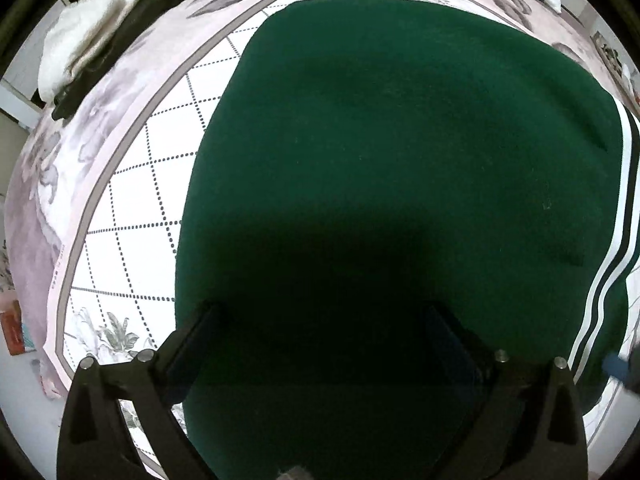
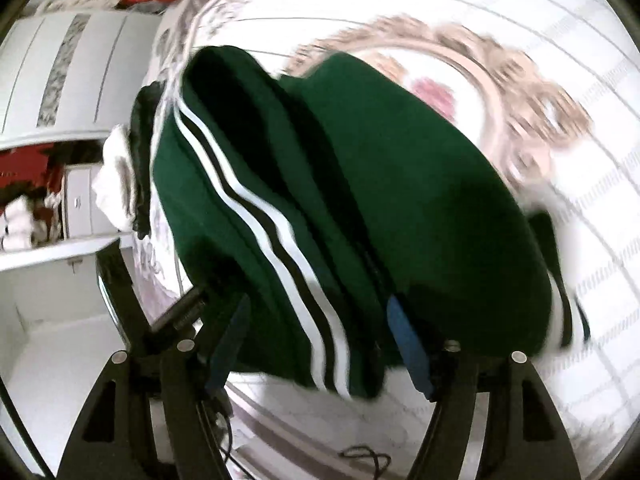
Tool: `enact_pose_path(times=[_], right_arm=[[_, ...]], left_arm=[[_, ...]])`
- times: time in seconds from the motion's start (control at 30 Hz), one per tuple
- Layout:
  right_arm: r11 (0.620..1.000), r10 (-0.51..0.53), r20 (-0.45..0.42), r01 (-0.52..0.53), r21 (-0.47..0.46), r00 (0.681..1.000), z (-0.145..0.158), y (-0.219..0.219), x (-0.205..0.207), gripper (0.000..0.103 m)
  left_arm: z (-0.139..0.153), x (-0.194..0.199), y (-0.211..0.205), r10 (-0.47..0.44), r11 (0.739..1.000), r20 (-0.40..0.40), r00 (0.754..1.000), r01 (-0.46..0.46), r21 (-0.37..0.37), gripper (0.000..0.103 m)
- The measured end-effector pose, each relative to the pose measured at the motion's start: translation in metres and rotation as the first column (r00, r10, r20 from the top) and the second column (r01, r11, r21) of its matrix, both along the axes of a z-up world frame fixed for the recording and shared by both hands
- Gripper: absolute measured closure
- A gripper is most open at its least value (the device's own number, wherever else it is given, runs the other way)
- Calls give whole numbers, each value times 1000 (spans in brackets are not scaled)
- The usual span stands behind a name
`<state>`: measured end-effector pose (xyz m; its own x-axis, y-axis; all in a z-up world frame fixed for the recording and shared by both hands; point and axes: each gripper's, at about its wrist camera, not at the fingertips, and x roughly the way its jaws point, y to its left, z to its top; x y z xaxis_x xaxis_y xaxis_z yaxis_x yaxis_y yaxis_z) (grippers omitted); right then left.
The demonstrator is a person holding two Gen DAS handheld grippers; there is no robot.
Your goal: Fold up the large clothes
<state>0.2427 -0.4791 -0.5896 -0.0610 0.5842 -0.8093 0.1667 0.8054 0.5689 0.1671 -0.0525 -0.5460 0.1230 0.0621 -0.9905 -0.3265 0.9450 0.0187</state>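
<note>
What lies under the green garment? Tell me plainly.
The green garment lies on a bedspread with a dotted diamond grid and floral border. Whatever sits beneath its middle is covered by the cloth and cannot be seen.

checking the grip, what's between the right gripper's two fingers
Right wrist view: the green garment fills the gap of the right gripper, its white and black stripes running down between the blue pads. The jaws stand apart, not pinched.

Dark green garment (image 1: 400,160), white-and-black stripes; floral, white-checked bedspread (image 1: 132,200).
</note>
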Motion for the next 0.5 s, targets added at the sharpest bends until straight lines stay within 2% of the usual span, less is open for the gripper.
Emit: enact_pose_path(times=[0.13,0.17,0.3,0.47,0.5], right_arm=[[995,91,49,-89,-35,995,-5,32,33,26],[993,109,57,-107,-41,992,-11,35,28,26],[989,137,26,-136,-57,990,-30,39,41,25],[997,73,46,-72,-19,996,-38,15,37,21],[998,62,54,-61,-11,997,-40,11,38,24]], left_arm=[[-4,-2,2,19,1000,13,1000,-19,-3,0],[-4,-1,2,20,1000,13,1000,-20,-2,0],[-5,0,1,33,999,13,999,-33,-4,0],[-4,-5,2,19,1000,28,999,-19,-3,0],[-3,-5,4,14,1000,27,1000,-14,-1,0]])
